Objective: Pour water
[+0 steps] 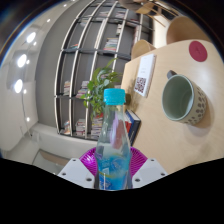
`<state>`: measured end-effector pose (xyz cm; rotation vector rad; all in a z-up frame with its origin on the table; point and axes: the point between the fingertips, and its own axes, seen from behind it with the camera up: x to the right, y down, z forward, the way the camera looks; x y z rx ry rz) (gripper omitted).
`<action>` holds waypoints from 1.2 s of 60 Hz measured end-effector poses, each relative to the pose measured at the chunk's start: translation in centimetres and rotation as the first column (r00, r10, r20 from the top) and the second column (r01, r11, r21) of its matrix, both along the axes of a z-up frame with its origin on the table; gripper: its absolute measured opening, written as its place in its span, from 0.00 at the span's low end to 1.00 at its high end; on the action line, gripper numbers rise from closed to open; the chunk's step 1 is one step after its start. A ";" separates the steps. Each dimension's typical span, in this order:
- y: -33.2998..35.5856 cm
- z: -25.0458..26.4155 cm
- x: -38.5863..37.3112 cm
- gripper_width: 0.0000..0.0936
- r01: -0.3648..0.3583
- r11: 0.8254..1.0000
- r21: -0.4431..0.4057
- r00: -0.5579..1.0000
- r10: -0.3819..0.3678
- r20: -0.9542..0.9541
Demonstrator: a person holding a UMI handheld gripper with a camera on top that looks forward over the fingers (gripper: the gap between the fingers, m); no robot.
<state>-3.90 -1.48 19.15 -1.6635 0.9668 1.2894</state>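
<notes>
My gripper [113, 168] is shut on a clear plastic water bottle [113, 145] with a blue label and a light blue cap [115, 98]. The bottle stands between the two purple pads [91, 160], which press on its sides. The whole view is rolled, so the bottle is held tilted. A green mug [181, 98] with its open mouth facing the camera sits on a round red coaster [185, 92] on the wooden table [160, 120], beyond and to the right of the bottle.
A leafy green plant [102, 85] stands behind the bottle's cap. A white card or booklet [145, 75] lies on the table near the mug. An orange round thing [197, 50] sits further along. Tall shelves [90, 50] with books fill the background.
</notes>
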 end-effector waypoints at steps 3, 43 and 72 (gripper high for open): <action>0.6 -0.1 1.0 0.42 0.020 0.999 -0.027 0.996 -0.022 -0.087; 3.2 -3.4 4.9 0.43 0.090 0.951 -0.295 0.707 -0.270 -0.654; 3.6 8.3 14.5 0.45 0.055 0.976 0.210 0.780 -0.173 0.601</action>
